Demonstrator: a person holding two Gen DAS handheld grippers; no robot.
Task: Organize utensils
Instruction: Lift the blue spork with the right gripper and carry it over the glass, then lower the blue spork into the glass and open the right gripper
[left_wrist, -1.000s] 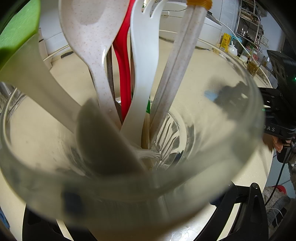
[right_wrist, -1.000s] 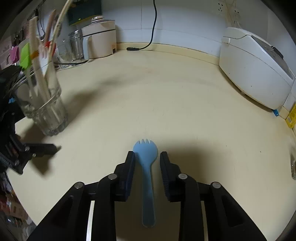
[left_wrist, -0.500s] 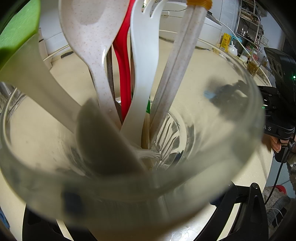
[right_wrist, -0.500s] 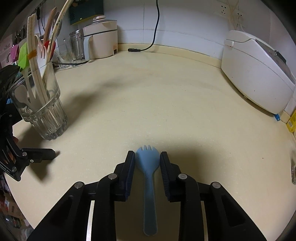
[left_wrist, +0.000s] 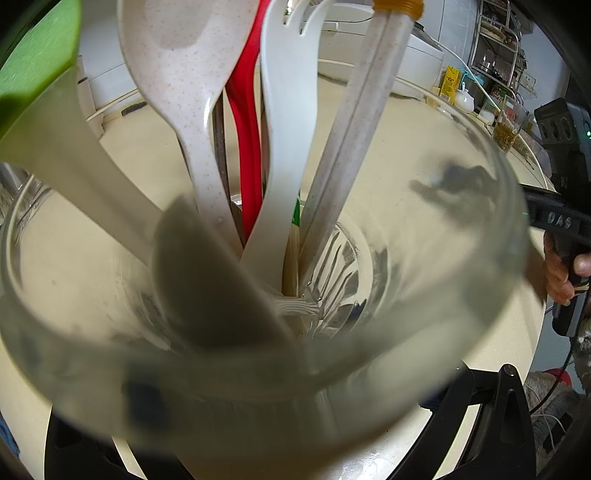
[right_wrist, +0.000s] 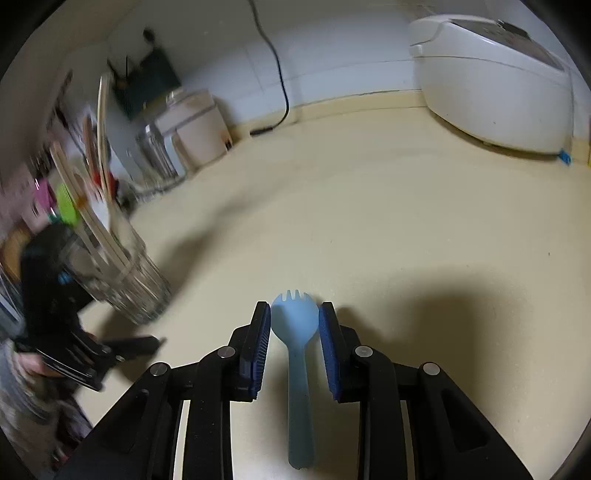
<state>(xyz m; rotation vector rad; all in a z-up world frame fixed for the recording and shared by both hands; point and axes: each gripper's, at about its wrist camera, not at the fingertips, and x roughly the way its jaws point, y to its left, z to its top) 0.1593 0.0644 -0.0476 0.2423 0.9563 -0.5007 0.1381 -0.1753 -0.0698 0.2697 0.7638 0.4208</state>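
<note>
My right gripper (right_wrist: 294, 317) is shut on the head of a light blue spork (right_wrist: 297, 362), whose handle hangs back toward the camera; the view is tilted and blurred. My left gripper holds a clear ribbed glass (left_wrist: 424, 325), seen from just above its rim. In the glass stand a speckled spoon (left_wrist: 177, 74), a red utensil (left_wrist: 247, 122), a white fork (left_wrist: 288, 110) and a speckled chopstick case (left_wrist: 354, 122). In the right wrist view the glass (right_wrist: 129, 280) stands at the left with the left gripper (right_wrist: 62, 314) around it.
A white rice cooker (right_wrist: 491, 74) stands at the back right of the beige counter (right_wrist: 369, 206). A cream appliance (right_wrist: 195, 129) and a metal canister (right_wrist: 155, 155) stand at the back left, with a black cable (right_wrist: 277, 74) on the wall.
My right gripper has closed on the spork's head and swung, tilting its view, with the spork held in it. The left gripper and glass have stayed put.
</note>
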